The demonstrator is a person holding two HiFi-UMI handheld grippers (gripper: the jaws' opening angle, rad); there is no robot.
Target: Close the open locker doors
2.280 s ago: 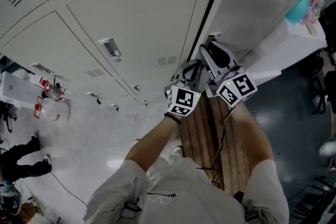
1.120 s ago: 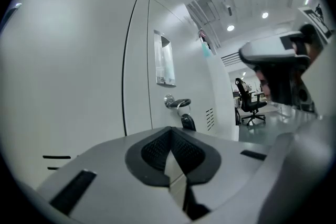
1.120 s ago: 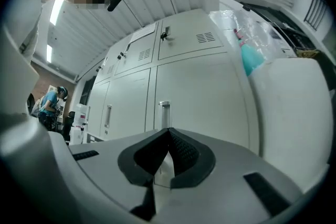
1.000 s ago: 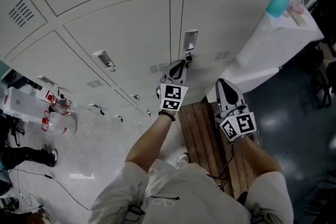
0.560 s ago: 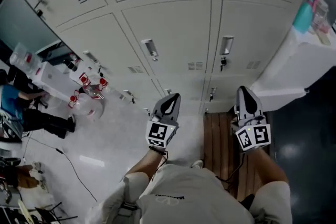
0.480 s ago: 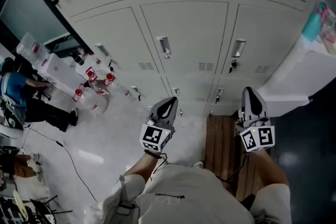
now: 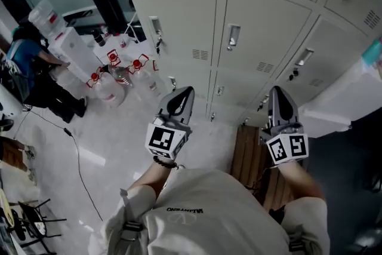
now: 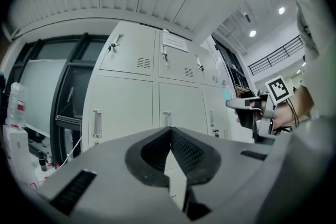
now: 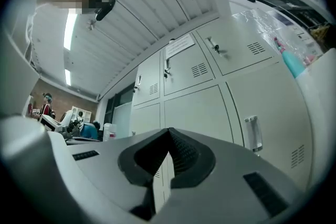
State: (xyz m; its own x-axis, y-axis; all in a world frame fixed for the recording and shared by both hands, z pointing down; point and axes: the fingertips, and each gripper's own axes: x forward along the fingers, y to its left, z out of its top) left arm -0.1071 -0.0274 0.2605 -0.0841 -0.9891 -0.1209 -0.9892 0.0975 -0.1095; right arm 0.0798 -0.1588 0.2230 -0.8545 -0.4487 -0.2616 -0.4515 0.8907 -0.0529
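All the locker doors (image 7: 262, 27) ahead of both pairs of jaws sit flush in their frames, handles and latches in line. No door stands ajar in any of the three views. On that evidence the closing looks done for this stretch of the bank (whether a door hangs open further along, outside the frames, cannot be told).

The left gripper (image 7: 181, 94) has its jaws pressed together with nothing between them. Its own view shows closed doors straight beyond the tips, well apart from them. The right gripper (image 7: 279, 94) is likewise clamped on nothing, with a closed door and its handle (image 9: 251, 134) off to the right of its tips, out of contact. Below the right jaws lies a wooden bench (image 7: 248, 158).

What is left, as I judge it, is only to look along the rest of the row for any door not yet shut.
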